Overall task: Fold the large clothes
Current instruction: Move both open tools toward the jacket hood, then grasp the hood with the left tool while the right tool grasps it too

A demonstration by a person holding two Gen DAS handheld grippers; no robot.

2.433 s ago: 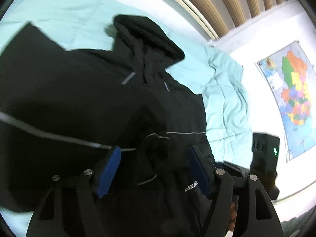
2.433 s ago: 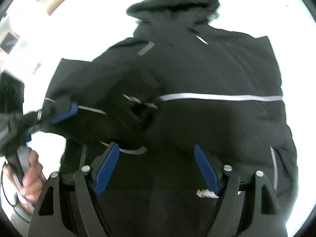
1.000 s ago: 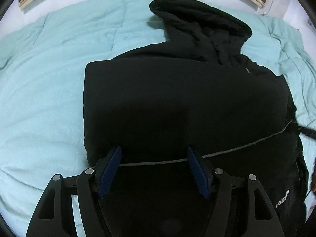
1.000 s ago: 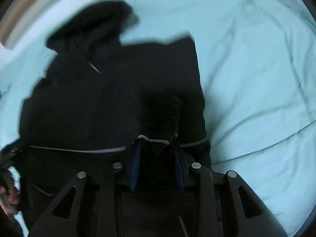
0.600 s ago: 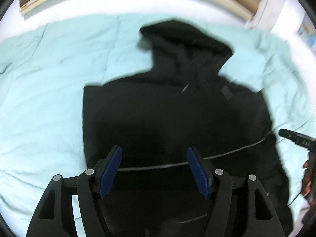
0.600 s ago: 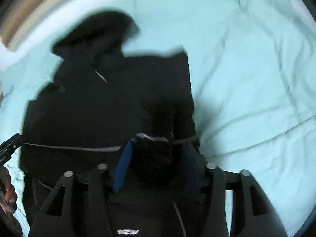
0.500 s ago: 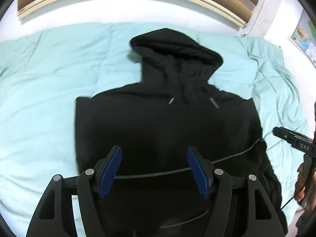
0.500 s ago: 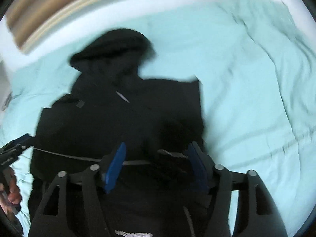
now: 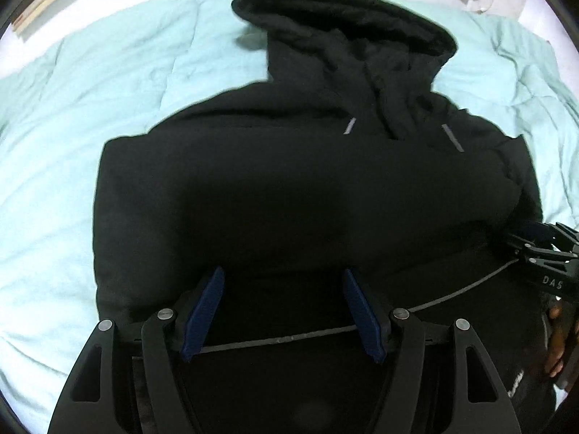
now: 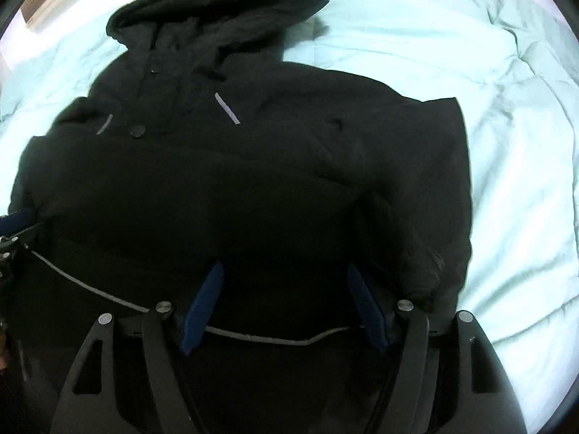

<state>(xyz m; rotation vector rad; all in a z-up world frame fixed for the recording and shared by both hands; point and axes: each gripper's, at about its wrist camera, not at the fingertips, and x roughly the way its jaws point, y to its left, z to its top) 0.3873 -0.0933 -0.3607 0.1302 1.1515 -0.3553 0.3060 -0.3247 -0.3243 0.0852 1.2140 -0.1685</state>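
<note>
Just beneath both spread grippers, black hooded jacket (image 9: 289, 188) on bedspread (image 9: 90, 108)

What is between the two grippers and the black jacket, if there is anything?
Nothing visible. The black jacket lies on the light green bedcover, directly under the open left gripper and the open right gripper, whose jaws have just been opening. Nothing is gripped.

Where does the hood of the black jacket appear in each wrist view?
Left wrist view: the hood lies at top centre, a little right of the middle.
Right wrist view: the hood lies at top left of centre.
Shared landmark: the short grey stripe on the chest just below the hood.
</note>
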